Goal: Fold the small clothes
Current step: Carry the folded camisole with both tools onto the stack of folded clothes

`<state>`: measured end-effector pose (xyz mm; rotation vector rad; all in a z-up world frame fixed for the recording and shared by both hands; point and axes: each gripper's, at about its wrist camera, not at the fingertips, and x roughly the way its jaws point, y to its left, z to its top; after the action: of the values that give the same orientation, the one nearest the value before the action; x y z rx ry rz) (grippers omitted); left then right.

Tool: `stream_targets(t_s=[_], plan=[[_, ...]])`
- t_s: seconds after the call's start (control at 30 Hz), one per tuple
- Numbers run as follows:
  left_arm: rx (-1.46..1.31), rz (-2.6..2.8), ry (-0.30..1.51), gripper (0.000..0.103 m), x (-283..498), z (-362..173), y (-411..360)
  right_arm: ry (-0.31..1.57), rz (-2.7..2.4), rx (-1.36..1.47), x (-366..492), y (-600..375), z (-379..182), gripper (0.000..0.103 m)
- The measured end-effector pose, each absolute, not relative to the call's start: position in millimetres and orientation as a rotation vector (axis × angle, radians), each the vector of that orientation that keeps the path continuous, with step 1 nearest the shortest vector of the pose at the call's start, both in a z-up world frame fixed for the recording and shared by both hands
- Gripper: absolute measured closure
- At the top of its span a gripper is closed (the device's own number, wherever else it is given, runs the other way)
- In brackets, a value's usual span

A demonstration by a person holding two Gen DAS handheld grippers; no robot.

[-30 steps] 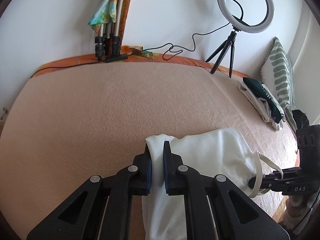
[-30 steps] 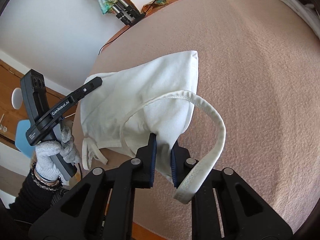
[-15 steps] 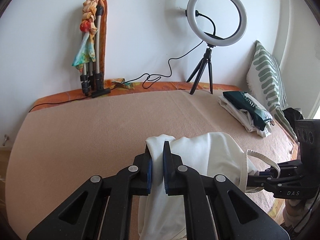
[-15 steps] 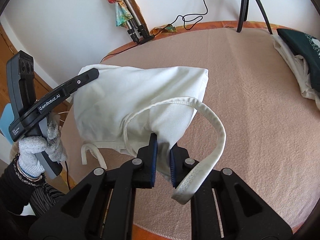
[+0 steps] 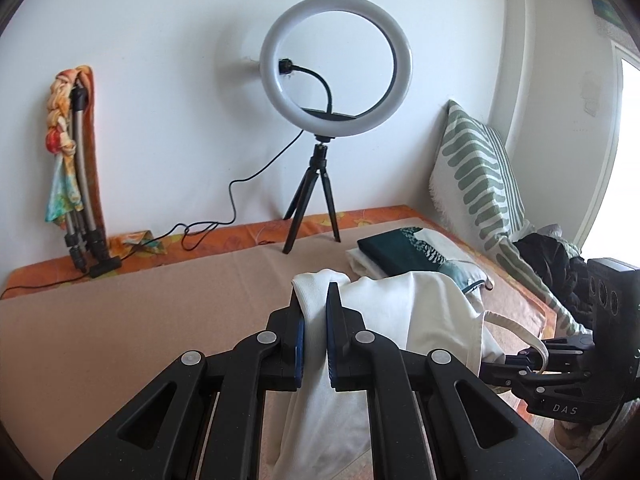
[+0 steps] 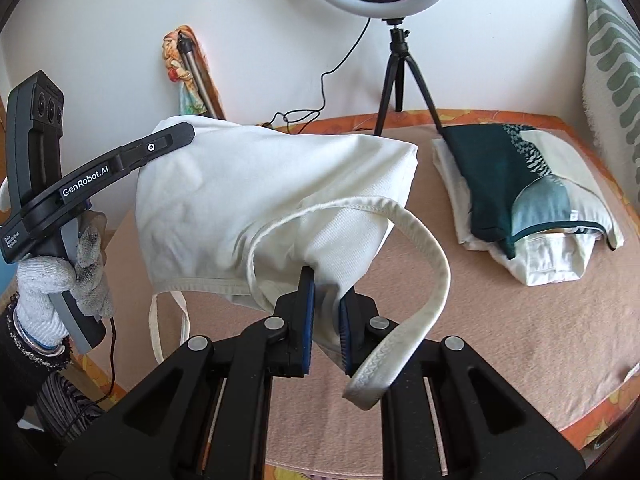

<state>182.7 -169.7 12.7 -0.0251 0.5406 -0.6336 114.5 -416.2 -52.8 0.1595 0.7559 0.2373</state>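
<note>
Both grippers, left (image 5: 314, 332) and right (image 6: 325, 320), are clenching the white top (image 6: 272, 200), hanging above the bed (image 5: 120, 320). Advising even tension, level corners, strap (image 6: 412, 304) tucked before laying flat.

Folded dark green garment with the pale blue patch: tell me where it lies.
The folded dark green garment lies on a folded white cloth at the right of the right wrist view, beside the striped pillow, behind the ring light tripod.
</note>
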Motion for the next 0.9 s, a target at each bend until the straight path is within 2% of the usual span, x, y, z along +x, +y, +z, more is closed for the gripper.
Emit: stream_targets(t_s=[0.47, 0.9], plan=[[-0.025, -0.764, 0.464, 0.096, 215.9, 39.2, -315.8, 0.675, 0.019, 0.006, 130.5, -546.3, -18.9, 0.091], [-0.019, -0.772, 0.506, 0.096, 265.1, 8.9, -417.6, 0.716, -0.074, -0.044, 191.9, -664.3, -38.2, 0.091]])
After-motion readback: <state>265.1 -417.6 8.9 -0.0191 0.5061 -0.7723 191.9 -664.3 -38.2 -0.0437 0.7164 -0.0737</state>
